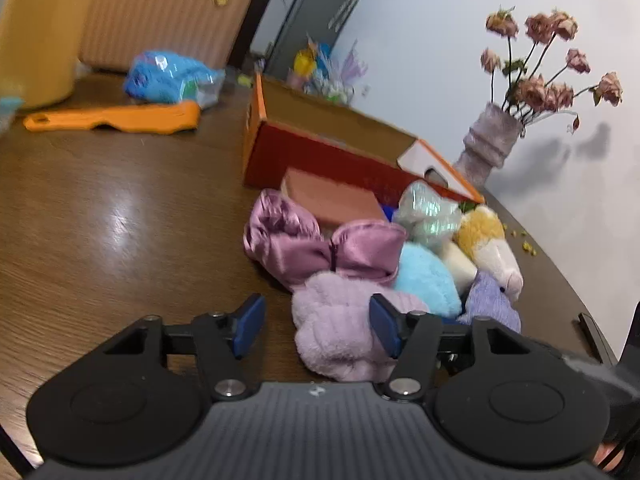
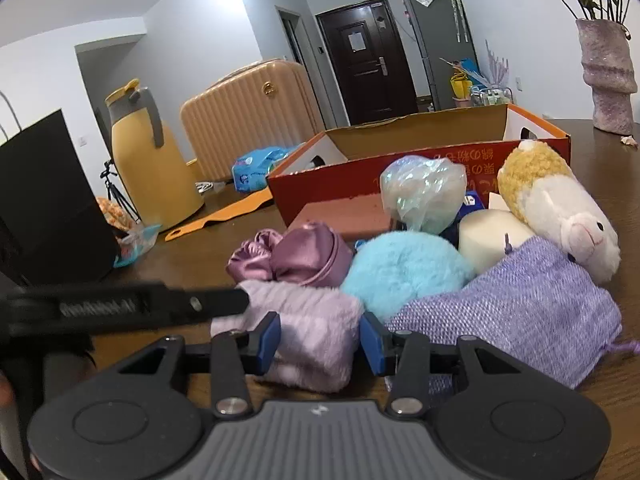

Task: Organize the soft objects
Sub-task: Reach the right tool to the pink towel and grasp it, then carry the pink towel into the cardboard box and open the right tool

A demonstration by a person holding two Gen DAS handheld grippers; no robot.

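On the brown table (image 1: 100, 216), through the left wrist view, the left gripper (image 1: 316, 326) hangs wide open with nothing in it, its right pad against the pale pink fluffy roll (image 1: 340, 328) at the near edge of the soft pile, which sits heaped just before the open red box (image 1: 320, 152), probably its destination. In the right wrist view, the right gripper (image 2: 320, 344) brackets that same roll with jaws parted, pads close on either side but apparently not yet squeezing, and only here do the purple knit pouch (image 2: 520, 312) and the left gripper's black arm crossing in show plainly.
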